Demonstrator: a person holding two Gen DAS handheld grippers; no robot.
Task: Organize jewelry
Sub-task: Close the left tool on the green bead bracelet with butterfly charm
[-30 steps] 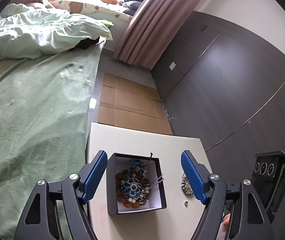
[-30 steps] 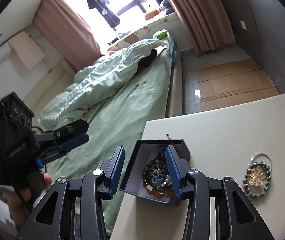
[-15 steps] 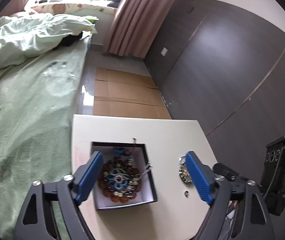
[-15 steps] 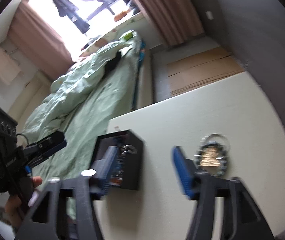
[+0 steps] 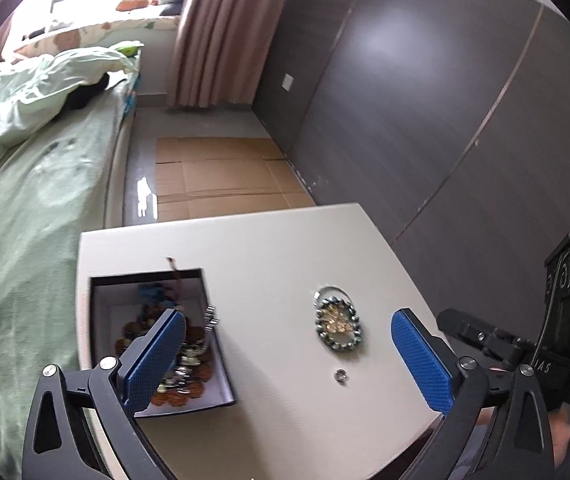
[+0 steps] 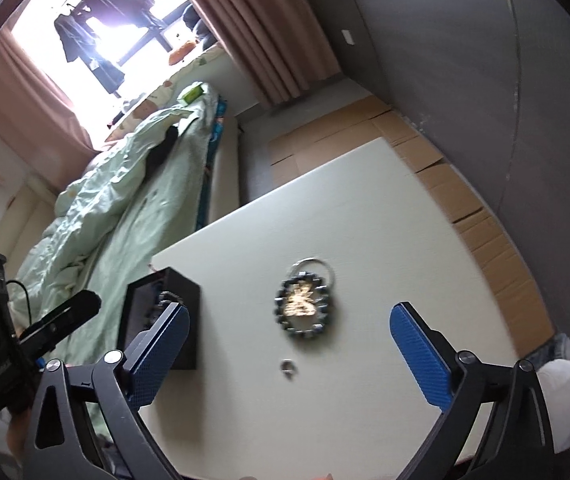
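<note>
A black box (image 5: 101,312) with a white lining holds a heap of beaded jewelry (image 5: 189,364) at the left of the white table (image 5: 269,248). A dark bead bracelet (image 5: 339,326) around a gold piece lies to its right, with a small ring (image 5: 340,375) nearer me. My left gripper (image 5: 289,360) is open and empty, its left finger over the box. My right gripper (image 6: 289,354) is open and empty, above the ring (image 6: 288,368) and just short of the bracelet (image 6: 304,305). The box (image 6: 181,312) is at its left finger.
A bed with green bedding (image 5: 25,208) runs along the table's left side. Flattened cardboard (image 5: 221,176) lies on the floor beyond the table. A dark wall (image 5: 425,100) stands on the right. The right gripper's body (image 5: 565,320) shows at the left wrist view's right edge.
My right gripper has opened wide and swung right, from the box to over the bracelet and ring. My left gripper has shifted right too, bringing the bracelet between its fingers.
</note>
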